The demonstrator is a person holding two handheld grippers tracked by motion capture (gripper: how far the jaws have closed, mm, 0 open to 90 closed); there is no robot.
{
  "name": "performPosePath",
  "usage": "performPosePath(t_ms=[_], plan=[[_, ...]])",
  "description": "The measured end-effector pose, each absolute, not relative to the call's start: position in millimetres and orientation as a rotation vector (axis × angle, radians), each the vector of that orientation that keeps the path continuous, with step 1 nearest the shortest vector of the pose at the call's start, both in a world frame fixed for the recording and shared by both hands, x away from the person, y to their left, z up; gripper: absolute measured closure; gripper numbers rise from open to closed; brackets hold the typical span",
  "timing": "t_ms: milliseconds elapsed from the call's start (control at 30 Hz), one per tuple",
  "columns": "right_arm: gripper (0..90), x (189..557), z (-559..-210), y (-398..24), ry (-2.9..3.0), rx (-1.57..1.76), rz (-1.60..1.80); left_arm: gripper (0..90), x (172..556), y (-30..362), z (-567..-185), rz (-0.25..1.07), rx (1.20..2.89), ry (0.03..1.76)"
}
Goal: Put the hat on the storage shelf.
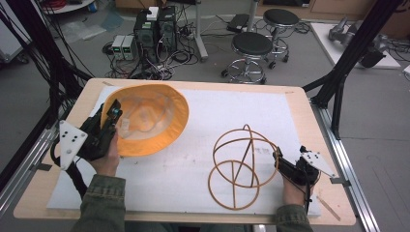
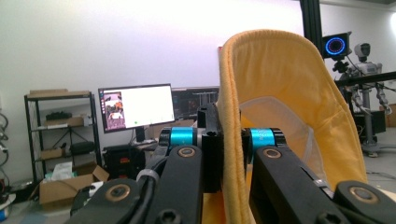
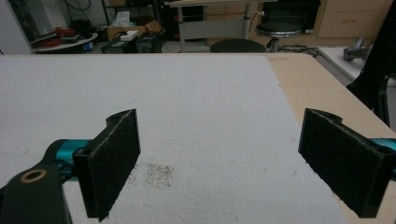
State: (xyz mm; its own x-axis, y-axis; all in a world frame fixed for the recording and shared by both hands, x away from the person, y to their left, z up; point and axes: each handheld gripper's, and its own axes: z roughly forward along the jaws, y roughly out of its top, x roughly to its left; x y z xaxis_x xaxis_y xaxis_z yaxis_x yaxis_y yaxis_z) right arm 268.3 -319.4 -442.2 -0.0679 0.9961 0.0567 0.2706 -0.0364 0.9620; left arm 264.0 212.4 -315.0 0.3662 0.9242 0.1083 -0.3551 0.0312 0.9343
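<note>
Left gripper (image 1: 112,118): sitting at the left side of the desk (image 1: 309,116), held by the left hand (image 1: 107,157); jaws pressed together on the rim of the yellow hat, clamping the fabric edge between them.
Yellow hat (image 1: 159,118): lying on the white sheet (image 1: 159,181) at the left half of the desk, turned upside down, pale lining facing up; near edge being held up by the left gripper. In the left gripper view the hat (image 2: 289,93) standing upright between the black jaws, brim rising above them.
White sheet: covering most of the desk, wooden border showing around it.
Wire frame (image 1: 244,166): standing on the white sheet right of the hat, well apart from it; thin brown hoops crossing each other, forming a round cage shape.
Right gripper (image 1: 279,159): resting low at the right front part of the desk, held by the right hand (image 1: 292,191), tips just beside the right side of the wire frame; touching or not, cannot tell. Jaws standing wide apart, holding nothing; in the right gripper view (image 3: 219,158) bare white sheet lying between the two black pads.
</note>
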Motion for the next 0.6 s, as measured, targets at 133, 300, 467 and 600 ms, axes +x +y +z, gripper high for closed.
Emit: performPosePath(t_ms=[133, 300, 467, 600], plan=[[11.5, 268.1, -442.2, -320.1, 1.443, 1.41, 1.16, 87.3, 266.2, 200.4, -309.2, 1.094, 1.131, 0.615], [11.5, 268.0, -442.1, -320.2, 1.439, 1.399, 1.163, 87.3, 267.0, 191.5, -304.2, 1.087, 1.128, 0.592], [11.5, 268.8, -442.6, -318.9, 1.445, 1.399, 1.164, 87.3, 270.2, 179.4, -296.5, 1.021, 1.132, 0.547], [11.7, 268.8, -442.4, -318.9, 1.443, 1.396, 1.17, 87.2, 275.2, 166.7, -290.2, 0.998, 1.159, 0.523]])
